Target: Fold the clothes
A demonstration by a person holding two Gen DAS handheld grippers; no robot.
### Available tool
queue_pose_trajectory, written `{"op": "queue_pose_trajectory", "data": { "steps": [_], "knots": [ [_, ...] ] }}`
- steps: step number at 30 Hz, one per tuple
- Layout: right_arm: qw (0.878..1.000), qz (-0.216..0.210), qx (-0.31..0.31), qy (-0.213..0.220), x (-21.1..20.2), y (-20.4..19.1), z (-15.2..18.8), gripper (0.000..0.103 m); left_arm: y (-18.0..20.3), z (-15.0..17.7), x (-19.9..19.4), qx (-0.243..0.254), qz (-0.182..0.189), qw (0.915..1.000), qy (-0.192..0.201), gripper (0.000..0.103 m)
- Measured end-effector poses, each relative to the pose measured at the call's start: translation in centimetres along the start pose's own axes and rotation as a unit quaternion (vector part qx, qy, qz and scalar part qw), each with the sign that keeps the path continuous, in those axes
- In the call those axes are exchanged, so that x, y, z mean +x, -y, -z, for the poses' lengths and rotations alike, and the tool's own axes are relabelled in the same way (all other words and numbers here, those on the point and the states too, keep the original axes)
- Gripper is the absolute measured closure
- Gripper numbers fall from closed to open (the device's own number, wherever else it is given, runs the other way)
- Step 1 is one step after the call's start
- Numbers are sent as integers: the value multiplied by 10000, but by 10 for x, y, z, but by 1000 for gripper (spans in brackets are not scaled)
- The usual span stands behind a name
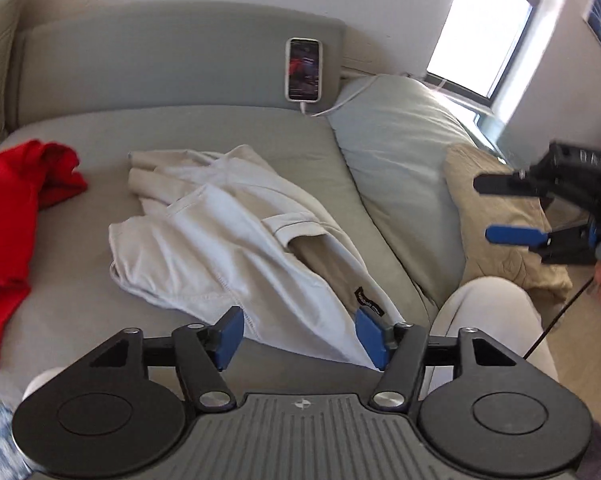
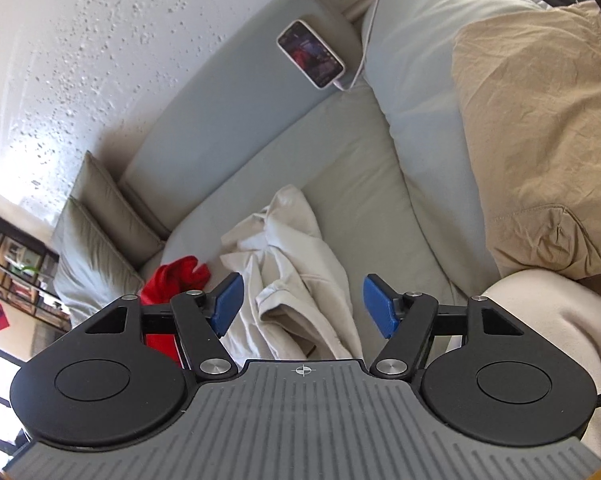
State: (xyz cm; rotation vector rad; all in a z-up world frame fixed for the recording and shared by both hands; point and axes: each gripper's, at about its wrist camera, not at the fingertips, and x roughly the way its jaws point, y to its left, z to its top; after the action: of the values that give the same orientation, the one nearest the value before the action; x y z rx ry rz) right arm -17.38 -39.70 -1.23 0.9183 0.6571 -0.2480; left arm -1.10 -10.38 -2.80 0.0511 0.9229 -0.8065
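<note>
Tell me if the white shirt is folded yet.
Not folded: the white shirt lies crumpled on the sofa, sleeve askew.

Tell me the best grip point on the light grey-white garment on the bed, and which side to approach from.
Probably the near hem of the light garment, the edge lying just past the open left gripper. It lies flat there with a stitched border, thin enough to pinch, whereas the far end is bunched. Come from the near side, low over the bed. The right gripper is open too and could take the same edge.
</note>
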Motion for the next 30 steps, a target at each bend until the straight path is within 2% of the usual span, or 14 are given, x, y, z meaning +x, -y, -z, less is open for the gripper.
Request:
{"op": "queue_pose_trajectory", "data": {
  "steps": [2,4,7,10,14,16,20,21,23,24,26,30],
  "knots": [
    [9999,52,-18,-162,13,3,1,34,-14,2,3,-695,160,9974,-72,39],
    [9990,84,-270,-339,30,-2,1,34,-24,4,13,-1327,229,9908,-147,40],
    [9942,49,-920,-548,61,-19,2,35,-26,2,27,-1585,202,9870,-194,41],
    [9844,75,-1583,-768,96,-40,4,45,-16,-2,39,-1313,173,9906,-350,41],
    [9663,275,-2269,-1186,137,-63,4,44,9,-1,52,-592,246,9961,-607,37],
    [9563,292,-2626,-1253,145,-74,8,37,16,2,61,-465,287,9959,-718,36],
    [9601,453,-2531,-1099,167,-81,7,38,21,6,68,-459,282,9949,-849,37],
    [9619,498,-2400,-1208,175,-80,7,46,21,7,67,-461,257,9951,-839,37],
    [9637,476,-2203,-1434,189,-77,8,83,19,9,63,-491,191,9954,-797,37],
    [9650,467,-2162,-1408,189,-76,9,99,16,10,62,-551,169,9953,-783,37],
    [9702,444,-2077,-1163,179,-73,9,99,9,12,58,-690,131,9947,-754,37],
    [9879,640,-1401,-173,120,-48,-12,99,4,14,56,-850,146,9936,-725,37]
  ]
}}
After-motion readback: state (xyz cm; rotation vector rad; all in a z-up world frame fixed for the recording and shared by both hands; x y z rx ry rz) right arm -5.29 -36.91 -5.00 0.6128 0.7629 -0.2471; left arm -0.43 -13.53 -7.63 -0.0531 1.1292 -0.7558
